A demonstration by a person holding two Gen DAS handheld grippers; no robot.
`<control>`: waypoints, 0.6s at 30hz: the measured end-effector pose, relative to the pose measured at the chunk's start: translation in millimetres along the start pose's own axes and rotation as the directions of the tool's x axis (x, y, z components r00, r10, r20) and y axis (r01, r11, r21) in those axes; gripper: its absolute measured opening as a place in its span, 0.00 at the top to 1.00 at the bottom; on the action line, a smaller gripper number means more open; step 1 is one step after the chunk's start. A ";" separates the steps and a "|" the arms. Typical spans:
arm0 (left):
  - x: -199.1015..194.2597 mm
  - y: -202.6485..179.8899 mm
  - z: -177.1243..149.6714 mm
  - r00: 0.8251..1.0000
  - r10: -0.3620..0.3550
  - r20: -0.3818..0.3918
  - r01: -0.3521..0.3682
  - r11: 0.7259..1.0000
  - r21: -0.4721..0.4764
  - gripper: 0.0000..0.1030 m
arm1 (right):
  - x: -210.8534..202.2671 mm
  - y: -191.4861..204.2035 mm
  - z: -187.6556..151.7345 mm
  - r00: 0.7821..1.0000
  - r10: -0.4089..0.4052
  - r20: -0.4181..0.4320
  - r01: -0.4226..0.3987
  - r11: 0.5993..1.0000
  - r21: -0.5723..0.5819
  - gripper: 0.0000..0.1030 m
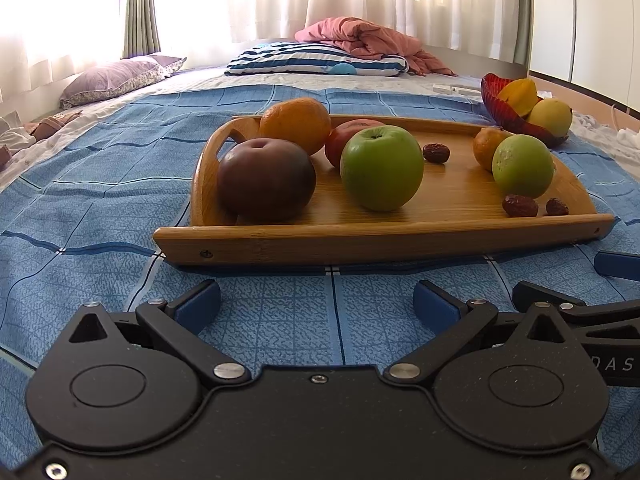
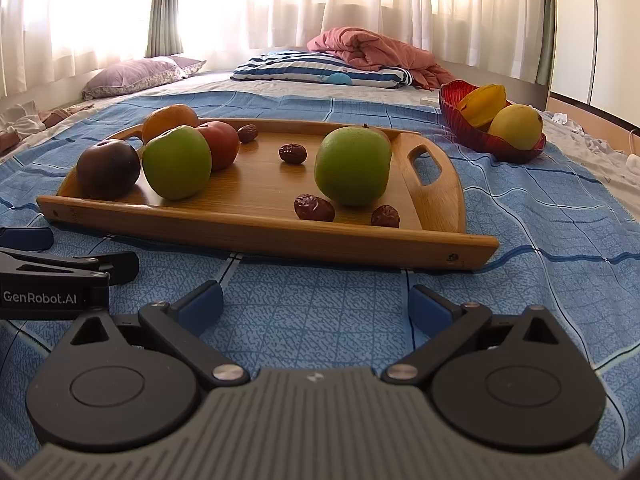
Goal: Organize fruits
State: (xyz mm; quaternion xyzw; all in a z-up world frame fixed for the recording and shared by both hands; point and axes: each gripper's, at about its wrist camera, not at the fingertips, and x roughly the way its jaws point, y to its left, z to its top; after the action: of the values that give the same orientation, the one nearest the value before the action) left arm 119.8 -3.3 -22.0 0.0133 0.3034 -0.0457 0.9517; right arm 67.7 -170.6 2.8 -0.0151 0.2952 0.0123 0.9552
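Observation:
A wooden tray (image 1: 380, 240) (image 2: 248, 236) lies on the blue bedspread. It holds a dark plum (image 1: 266, 180) (image 2: 108, 168), an orange (image 1: 296, 124) (image 2: 168, 118), a red apple (image 1: 344, 136) (image 2: 220, 142), two green apples (image 1: 382, 168) (image 1: 522, 166) (image 2: 176, 162) (image 2: 352, 164), a small orange fruit (image 1: 486, 144) and several dates (image 1: 436, 153) (image 2: 314, 208). A red bowl (image 1: 504, 116) (image 2: 476, 132) behind the tray on the right holds a starfruit (image 1: 520, 94) (image 2: 482, 104) and a yellow fruit (image 1: 550, 116) (image 2: 516, 126). My left gripper (image 1: 316, 304) and right gripper (image 2: 316, 304) are open, empty, just before the tray's near edge.
Pillows (image 1: 316, 60) (image 1: 116, 78) and a pink quilt (image 1: 372, 40) lie at the bed's far end under curtains. Each gripper shows at the edge of the other's view: the right gripper's fingers (image 1: 616, 266), the left gripper's fingers (image 2: 28, 238). Blue bedspread (image 2: 540, 216) surrounds the tray.

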 end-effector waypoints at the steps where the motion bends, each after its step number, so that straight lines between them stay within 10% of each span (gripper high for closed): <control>1: 0.1 0.0 0.1 1.000 0.001 0.001 -0.001 1.000 0.000 0.00 | 0.0 -0.2 0.0 1.000 0.000 0.000 0.000 1.000 0.000 0.00; 18: 0.9 -0.4 -0.3 1.000 0.007 0.000 -0.007 1.000 0.000 0.00 | -1.1 0.4 0.5 1.000 -0.005 0.002 0.005 1.000 -0.003 0.00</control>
State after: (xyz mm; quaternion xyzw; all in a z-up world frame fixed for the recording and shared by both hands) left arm 120.3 -3.7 -22.8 0.0144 0.3032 -0.0425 0.9519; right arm 67.1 -170.1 3.8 -0.0173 0.2943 0.0101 0.9555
